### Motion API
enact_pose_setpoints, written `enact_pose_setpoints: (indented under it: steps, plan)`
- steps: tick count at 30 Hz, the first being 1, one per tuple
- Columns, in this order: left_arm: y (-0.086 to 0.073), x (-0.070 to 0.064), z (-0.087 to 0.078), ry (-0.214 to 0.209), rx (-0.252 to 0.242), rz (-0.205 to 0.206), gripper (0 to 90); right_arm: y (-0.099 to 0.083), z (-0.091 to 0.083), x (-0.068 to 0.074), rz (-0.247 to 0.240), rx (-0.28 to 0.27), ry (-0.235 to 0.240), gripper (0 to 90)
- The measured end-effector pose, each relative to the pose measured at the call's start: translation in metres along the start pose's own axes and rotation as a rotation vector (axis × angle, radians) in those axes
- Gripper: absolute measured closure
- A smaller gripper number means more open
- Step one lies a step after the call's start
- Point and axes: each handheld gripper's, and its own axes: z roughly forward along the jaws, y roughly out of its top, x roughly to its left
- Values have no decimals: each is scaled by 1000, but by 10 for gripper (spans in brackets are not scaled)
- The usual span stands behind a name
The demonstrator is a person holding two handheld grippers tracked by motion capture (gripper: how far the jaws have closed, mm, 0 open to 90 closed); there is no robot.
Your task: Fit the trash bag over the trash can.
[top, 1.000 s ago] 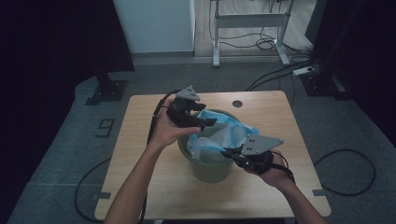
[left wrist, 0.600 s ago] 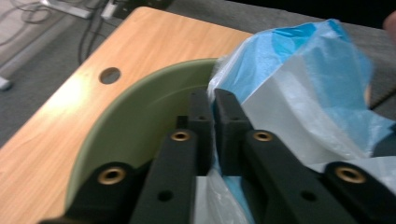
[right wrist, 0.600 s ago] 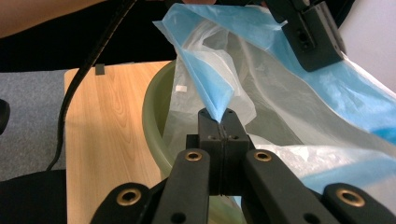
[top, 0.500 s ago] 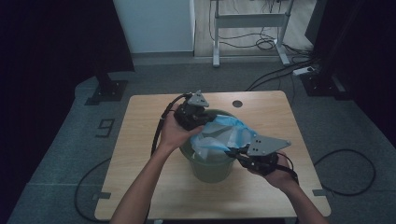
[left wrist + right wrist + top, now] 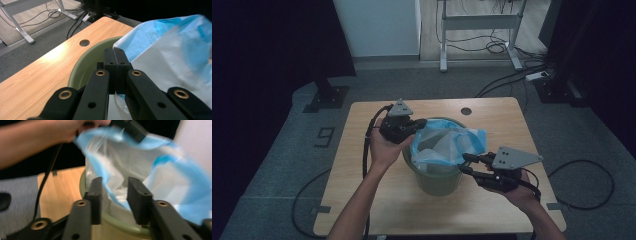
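A green bin (image 5: 438, 179) stands in the middle of the wooden table (image 5: 357, 165), with a blue plastic bag (image 5: 447, 142) puffed up out of its mouth. My left gripper (image 5: 418, 124) is at the bin's back-left rim, shut on the bag's edge. In the left gripper view the jaws (image 5: 115, 53) press together on the bag (image 5: 170, 55) above the bin's rim (image 5: 83, 66). My right gripper (image 5: 464, 164) is at the bin's right side, open. In the right gripper view the open gripper (image 5: 115, 181) faces the bag (image 5: 160, 177), whose blue edge runs through the gap above the rim (image 5: 117, 223).
A round cable hole (image 5: 466, 111) sits in the table's far edge behind the bin. Cables trail from both grippers over the table sides. A white desk frame (image 5: 477, 25) and loose cables lie on the floor beyond. The person's left hand (image 5: 37, 142) crosses the top of the right gripper view.
My left gripper has shifted slightly down and to the left with the bag's edge. The bag has spread wider over the bin's mouth. The right gripper has stayed by the right rim.
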Motion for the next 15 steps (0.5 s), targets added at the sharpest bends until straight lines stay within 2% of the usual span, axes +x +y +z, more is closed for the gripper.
enact_pose_setpoints:
  steps: [2, 4, 8, 13, 15]
  plan:
    - [-1, 0, -2, -8, -8, -9, 900, 5, -4, 0, 12, -8, -26, 590]
    - [-2, -1, -3, -11, -17, -15, 900, 10, -3, -1, 42, 8, -61, 577]
    - [-3, -4, -5, -16, -28, -18, 900, 14, 9, -5, 97, 33, -111, 547]
    - [-5, -4, -6, -19, -36, -18, 900, 16, 30, -17, 200, 59, -162, 534]
    - [-6, -4, -7, -19, -40, -21, 900, 17, 39, -24, 258, 75, -199, 573]
